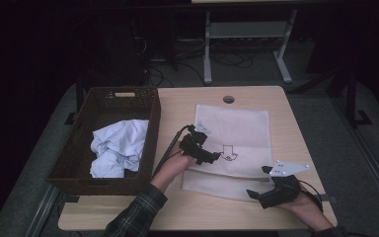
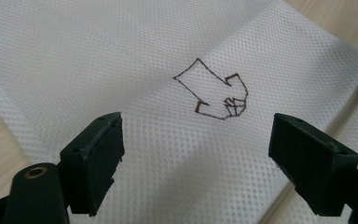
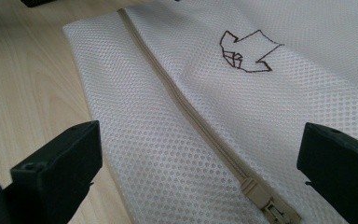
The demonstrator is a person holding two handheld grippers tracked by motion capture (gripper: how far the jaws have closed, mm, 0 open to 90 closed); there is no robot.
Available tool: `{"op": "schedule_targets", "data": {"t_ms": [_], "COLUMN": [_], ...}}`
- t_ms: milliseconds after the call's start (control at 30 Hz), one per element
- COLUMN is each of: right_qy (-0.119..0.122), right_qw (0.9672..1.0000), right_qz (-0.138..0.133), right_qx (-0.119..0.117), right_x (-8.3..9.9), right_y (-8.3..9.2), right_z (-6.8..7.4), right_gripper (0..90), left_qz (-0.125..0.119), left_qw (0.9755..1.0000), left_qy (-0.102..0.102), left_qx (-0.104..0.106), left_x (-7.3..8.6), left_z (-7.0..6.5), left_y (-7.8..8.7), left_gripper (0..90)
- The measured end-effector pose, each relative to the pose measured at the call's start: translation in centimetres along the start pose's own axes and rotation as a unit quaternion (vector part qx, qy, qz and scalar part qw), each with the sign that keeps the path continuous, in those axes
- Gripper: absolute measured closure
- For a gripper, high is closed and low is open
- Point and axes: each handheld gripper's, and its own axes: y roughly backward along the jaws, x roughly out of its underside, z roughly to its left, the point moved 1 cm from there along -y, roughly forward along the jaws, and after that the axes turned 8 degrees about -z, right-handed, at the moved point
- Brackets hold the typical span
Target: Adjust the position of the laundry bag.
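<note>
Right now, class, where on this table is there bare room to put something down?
Bare wood: the strip between the brown wicker basket and the white mesh laundry bag, and the front edge between the forearms. The bag's near side, around both grippers, is crowded.

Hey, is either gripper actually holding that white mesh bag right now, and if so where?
No. The left gripper and right gripper both hover open over the mesh bag, pads apart.

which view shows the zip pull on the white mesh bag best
The right gripper view: the zip pull lies close between that gripper's open fingers, at the end of the beige zip. In the high view the mesh bag is whole but the pull is too small to pick out. The left gripper view shows the bag's drawn arrow.
</note>
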Motion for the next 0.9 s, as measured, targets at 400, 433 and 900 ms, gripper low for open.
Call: {"op": "schedule_targets", "data": {"t_ms": [400, 433, 900], "right_qy": [0.001, 0.000, -0.012], "right_qw": [1.0000, 1.0000, 0.9999], "right_qz": [0.002, 0.001, -0.007], "right_qx": [-0.001, -0.001, 0.002], "right_x": [0.0, 0.0, 0.0], "right_y": [0.0, 0.0, 0.2], "right_z": [-0.1, -0.1, -0.4], "right_gripper": [0.0, 0.0, 0.0], "left_qz": [-0.023, -0.024, -0.031], "left_qw": [0.9995, 0.9994, 0.9993], "left_qy": [0.003, 0.002, 0.012], "left_qx": [-0.021, -0.023, -0.019], "left_x": [2.2, 2.4, 5.6], "left_z": [-0.4, -0.4, -1.9], "left_y": [3.3, 3.6, 5.7], "left_gripper": [17.6, 17.5, 17.5]}}
